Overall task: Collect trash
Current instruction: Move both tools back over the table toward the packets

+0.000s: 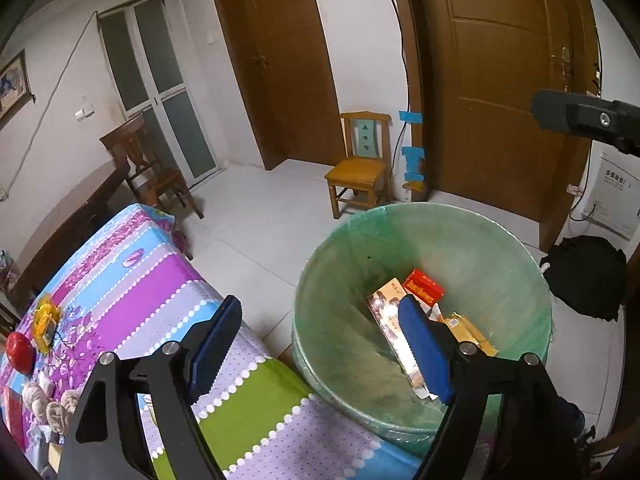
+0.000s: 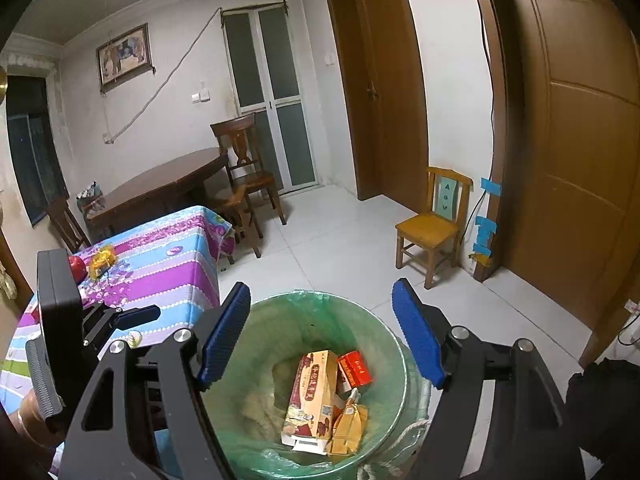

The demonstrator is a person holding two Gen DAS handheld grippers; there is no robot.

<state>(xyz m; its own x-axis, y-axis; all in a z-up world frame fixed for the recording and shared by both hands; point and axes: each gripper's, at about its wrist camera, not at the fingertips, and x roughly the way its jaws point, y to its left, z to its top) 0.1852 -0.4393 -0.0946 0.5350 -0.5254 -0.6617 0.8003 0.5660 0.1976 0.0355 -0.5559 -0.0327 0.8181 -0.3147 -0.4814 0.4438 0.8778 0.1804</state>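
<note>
the green-lined bin (image 2: 320, 360) stands on the floor just beside the striped table (image 2: 168, 264) and already holds a tall carton (image 2: 312, 396), a red box (image 2: 356, 368) and a yellow packet (image 2: 350, 426). both the right gripper (image 2: 320, 336) and left gripper (image 1: 320, 344) hang over the bin, jaws wide and empty. the drop looks done; next likely calls for turning to the table for more trash.

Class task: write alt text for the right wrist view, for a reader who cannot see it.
The open right gripper hangs over a green-lined bin holding a tall carton, a red box and a yellow pack. Left stands a table in a striped cloth; behind are a small chair and brown doors.
</note>
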